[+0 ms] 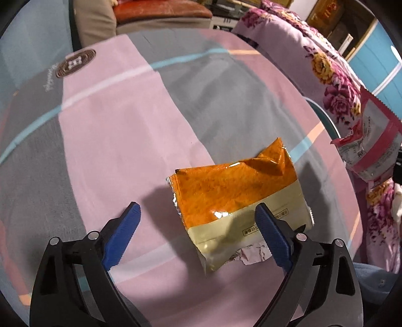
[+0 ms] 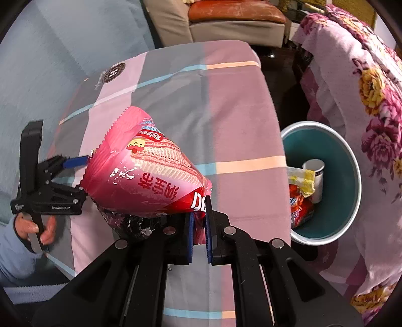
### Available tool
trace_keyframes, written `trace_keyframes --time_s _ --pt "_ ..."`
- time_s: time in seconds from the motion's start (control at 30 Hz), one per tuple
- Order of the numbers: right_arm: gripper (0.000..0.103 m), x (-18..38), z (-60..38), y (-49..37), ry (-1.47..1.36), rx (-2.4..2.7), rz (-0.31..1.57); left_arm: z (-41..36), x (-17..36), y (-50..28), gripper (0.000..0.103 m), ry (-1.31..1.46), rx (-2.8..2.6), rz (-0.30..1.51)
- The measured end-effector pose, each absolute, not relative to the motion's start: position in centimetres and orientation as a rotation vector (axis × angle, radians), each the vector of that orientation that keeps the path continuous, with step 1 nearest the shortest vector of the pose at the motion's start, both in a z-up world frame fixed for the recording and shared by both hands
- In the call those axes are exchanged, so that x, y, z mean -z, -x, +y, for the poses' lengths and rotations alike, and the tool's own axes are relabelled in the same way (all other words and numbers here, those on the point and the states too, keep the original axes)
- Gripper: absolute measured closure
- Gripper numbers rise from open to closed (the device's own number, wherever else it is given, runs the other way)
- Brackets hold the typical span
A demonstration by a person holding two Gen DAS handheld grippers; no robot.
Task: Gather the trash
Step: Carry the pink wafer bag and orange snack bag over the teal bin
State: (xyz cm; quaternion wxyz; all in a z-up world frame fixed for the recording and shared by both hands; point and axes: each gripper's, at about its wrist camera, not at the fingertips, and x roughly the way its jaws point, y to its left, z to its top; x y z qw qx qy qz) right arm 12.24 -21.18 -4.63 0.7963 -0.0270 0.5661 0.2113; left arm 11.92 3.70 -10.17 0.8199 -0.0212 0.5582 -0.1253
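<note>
An orange and cream snack wrapper (image 1: 226, 196) lies crumpled on the striped bed sheet (image 1: 113, 138). My left gripper (image 1: 197, 208) hangs just above it, open, with its right fingertip over the wrapper's cream end and its left fingertip over bare sheet. My right gripper (image 2: 199, 226) is shut on a corner of a pink wafer packet (image 2: 150, 171), which is held up above the sheet. That packet also shows at the right edge of the left wrist view, as the pink wafer packet (image 1: 369, 140).
A teal bin (image 2: 346, 176) stands beside the bed's right edge, holding a white cup (image 2: 315, 176) and crumpled wrappers. A floral quilt (image 2: 364, 100) drapes behind and over it. A sofa (image 2: 226, 22) lies beyond the bed. A hand (image 2: 37, 231) grips the left tool's handle.
</note>
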Motion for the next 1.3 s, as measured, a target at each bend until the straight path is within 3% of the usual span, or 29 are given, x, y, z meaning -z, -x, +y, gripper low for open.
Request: trace_keyframes --time_s 0.03,0.07,0.1,0.2,0.37,1.3 --pt "0.096 4.6 -21.3 -12.3 0.055 -0.450 1.215 3.5 10.0 -11.7 0.035 0.040 0.265 1.177" --pt "0.096 4.6 -21.4 -12.3 0.050 -0.447 1.213 3.3 9.8 -11.5 0.066 0.040 0.266 1.175" --pt "0.096 4.6 -21.5 -12.3 0.045 -0.443 1.210 3.1 9.7 -11.5 0.082 0.044 0.268 1.181" --pt "0.096 4.6 -21.8 -12.3 0.033 -0.435 1.198 2.2 8.8 -10.9 0.091 0.022 0.243 1.147" --pt "0.096 4.4 -23.1 -12.0 0.007 -0.406 1.184 1.0 6.4 -10.3 0.095 0.047 0.226 1.080" --pt "0.096 2.5 -39.3 -13.2 -0.257 -0.212 1.034 -11.3 -1.9 -13.9 0.098 0.108 0.314 0.901"
